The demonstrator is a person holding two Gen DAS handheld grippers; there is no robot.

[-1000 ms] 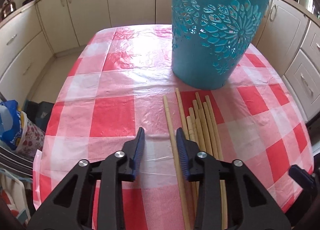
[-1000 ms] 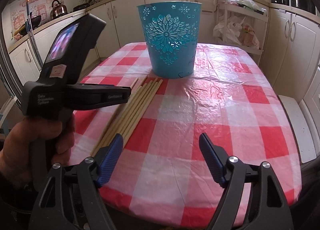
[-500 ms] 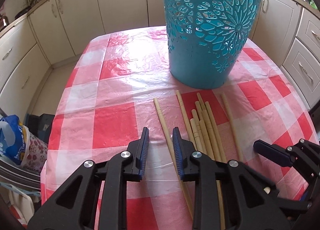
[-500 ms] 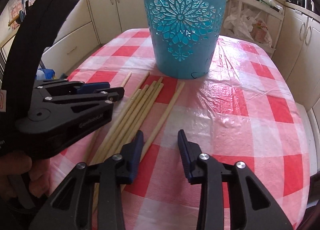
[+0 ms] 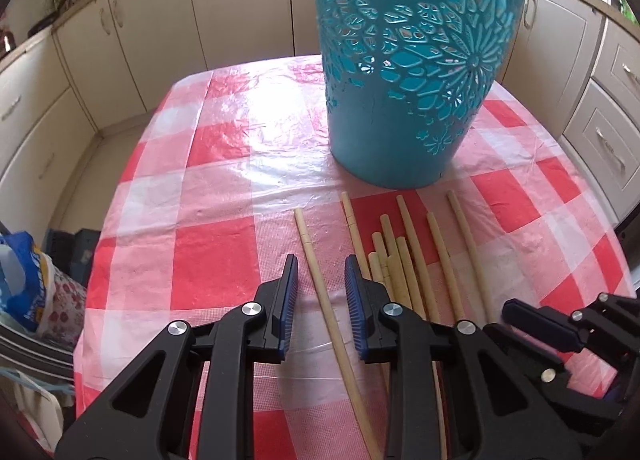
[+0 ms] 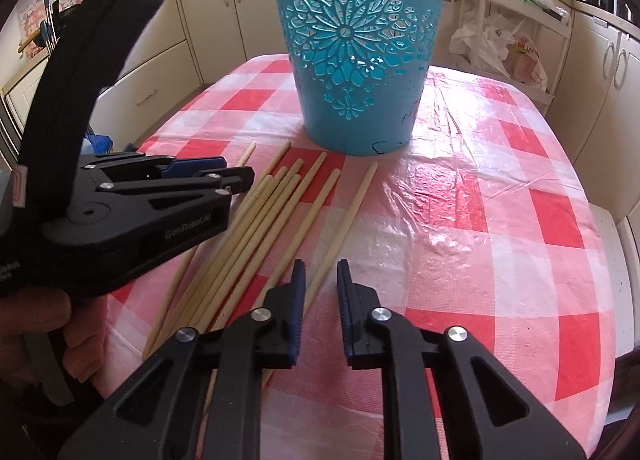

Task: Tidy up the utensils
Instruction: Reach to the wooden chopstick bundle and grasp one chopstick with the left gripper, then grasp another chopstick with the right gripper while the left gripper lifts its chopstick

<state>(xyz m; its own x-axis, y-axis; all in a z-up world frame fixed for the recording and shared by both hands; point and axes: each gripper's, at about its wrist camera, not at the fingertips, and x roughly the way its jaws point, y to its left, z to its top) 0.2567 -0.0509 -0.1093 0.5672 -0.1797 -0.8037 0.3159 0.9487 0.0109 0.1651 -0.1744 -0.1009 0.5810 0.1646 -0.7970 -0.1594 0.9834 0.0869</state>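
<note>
The left hand-held gripper (image 5: 320, 292) has just been closing: its jaws now stand narrow around the leftmost chopstick (image 5: 320, 292), which lies between the blue pads without clearly being pressed. 1 second ago that stick lay just outside the right pad. The right hand-held gripper (image 6: 321, 292) has also just been closing, from wide apart to a narrow gap, and straddles the near end of the rightmost chopstick (image 6: 348, 212); a slit still shows beside the stick. That stick now lies apart from the bundle of chopsticks (image 6: 256, 228), which had been packed together. The bundle rests on the checked desk (image 6: 500, 200) at 6 o'clock of the upright teal basket (image 6: 356, 44), tips just short of its base.
</note>
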